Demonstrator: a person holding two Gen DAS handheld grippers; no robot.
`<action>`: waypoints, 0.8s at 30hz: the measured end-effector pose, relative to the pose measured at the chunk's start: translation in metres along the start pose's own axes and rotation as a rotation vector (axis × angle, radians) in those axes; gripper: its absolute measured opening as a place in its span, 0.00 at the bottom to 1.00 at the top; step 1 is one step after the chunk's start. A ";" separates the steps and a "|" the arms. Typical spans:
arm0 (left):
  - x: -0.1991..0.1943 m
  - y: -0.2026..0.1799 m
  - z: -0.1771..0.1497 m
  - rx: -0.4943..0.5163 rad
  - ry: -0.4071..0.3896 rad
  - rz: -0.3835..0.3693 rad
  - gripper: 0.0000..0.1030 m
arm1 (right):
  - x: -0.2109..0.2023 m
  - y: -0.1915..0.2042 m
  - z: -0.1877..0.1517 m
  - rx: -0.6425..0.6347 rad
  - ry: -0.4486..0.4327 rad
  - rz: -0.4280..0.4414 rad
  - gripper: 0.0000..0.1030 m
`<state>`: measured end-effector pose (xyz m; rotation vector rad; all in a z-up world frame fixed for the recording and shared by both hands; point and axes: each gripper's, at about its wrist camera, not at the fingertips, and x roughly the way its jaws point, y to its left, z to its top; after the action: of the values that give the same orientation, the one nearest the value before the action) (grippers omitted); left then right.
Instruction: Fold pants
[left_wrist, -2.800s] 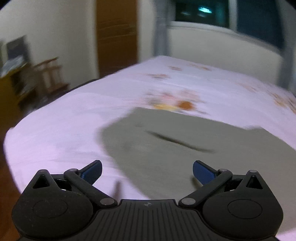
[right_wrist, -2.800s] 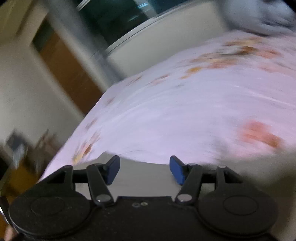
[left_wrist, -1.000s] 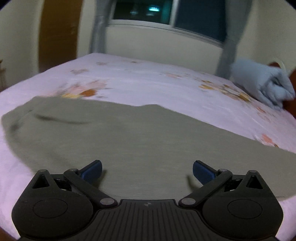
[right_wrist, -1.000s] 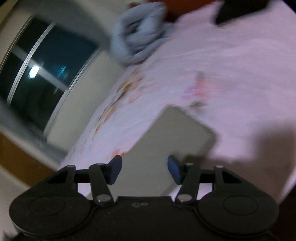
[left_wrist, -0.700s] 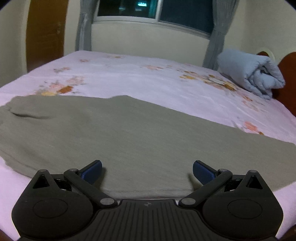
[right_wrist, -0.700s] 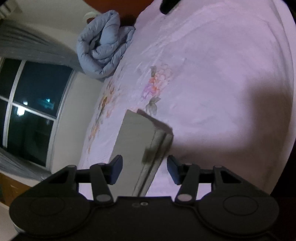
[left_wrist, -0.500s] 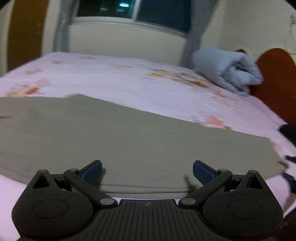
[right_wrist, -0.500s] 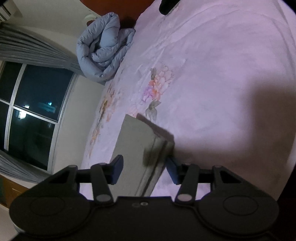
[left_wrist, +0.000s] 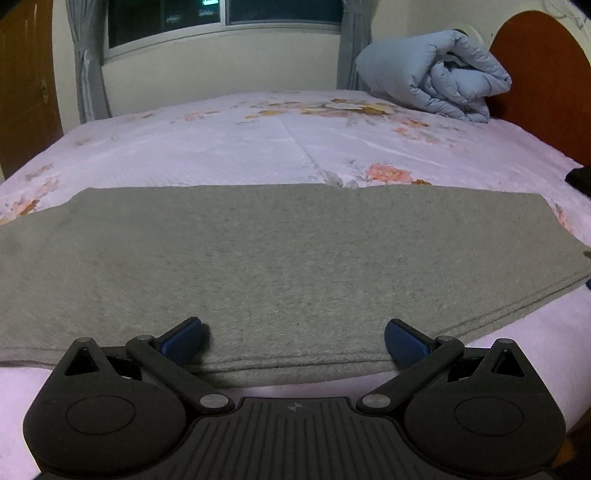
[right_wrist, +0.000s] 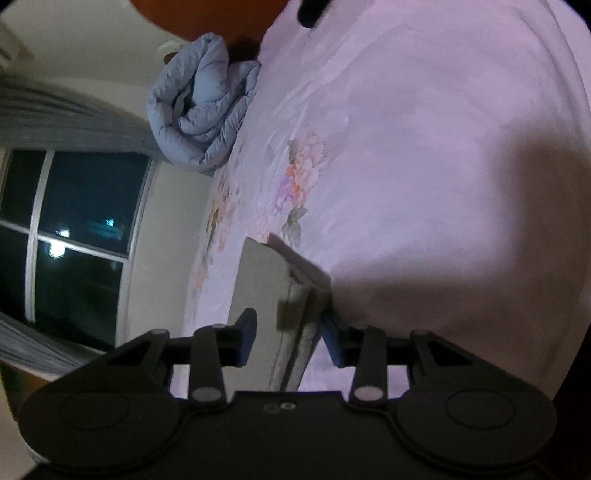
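One pair of grey-green pants (left_wrist: 288, 258) lies flat on the bed (left_wrist: 258, 147), folded lengthwise into a long band running 9 to 3 o'clock across the L wrist view. Stacked layer edges show along its near hem, toward 4 o'clock. Far edge is straight; the R end is cut at a slant near 3 o'clock.

Left gripper (left_wrist: 293, 341) sits low at 6 o'clock over the near edge of the pants, jaws spread wide, nothing between them but cloth below. Two blue fingertips (left_wrist: 181, 338), one at 7 and one at 5 o'clock, both just above the fabric; can't tell if they touch it.

Right gripper (right_wrist: 286, 334) is seen in a view rolled sideways. Its jaws are set narrow, straddling the end of the pants (right_wrist: 264, 291) at 6 o'clock. Layered hem edge stands between the two fingers; R finger looks right against the cloth, L finger has a small gap, so not clamped yet as far as visible.

Other stuff: one rolled light-blue duvet (left_wrist: 432, 74) at 1 o'clock in the L view, against one red-brown headboard (left_wrist: 546, 74) at 2 o'clock. One window (left_wrist: 221, 18) at 12, dark outside, w/ two grey curtains (left_wrist: 88, 70), one each side. One wooden door (left_wrist: 22, 85) at 10 o'clock. One small dark object (left_wrist: 580, 177) at 3 o'clock on the bed edge, too cut off to ID. Sheet is pink-white w/ several floral prints.
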<state>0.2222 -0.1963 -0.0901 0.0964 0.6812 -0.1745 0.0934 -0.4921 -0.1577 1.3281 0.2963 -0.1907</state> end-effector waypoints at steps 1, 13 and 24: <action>0.004 0.001 0.002 0.002 0.001 0.003 1.00 | 0.001 0.001 0.000 -0.003 0.001 0.001 0.31; 0.016 -0.005 -0.001 0.023 0.026 0.034 1.00 | 0.019 0.020 0.002 -0.125 0.027 -0.125 0.13; -0.048 0.138 0.026 -0.077 -0.109 0.092 1.00 | 0.025 0.211 -0.104 -0.706 0.042 0.053 0.09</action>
<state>0.2285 -0.0585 -0.0354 0.0438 0.5728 -0.0645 0.1701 -0.3413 0.0075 0.6398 0.3242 -0.0057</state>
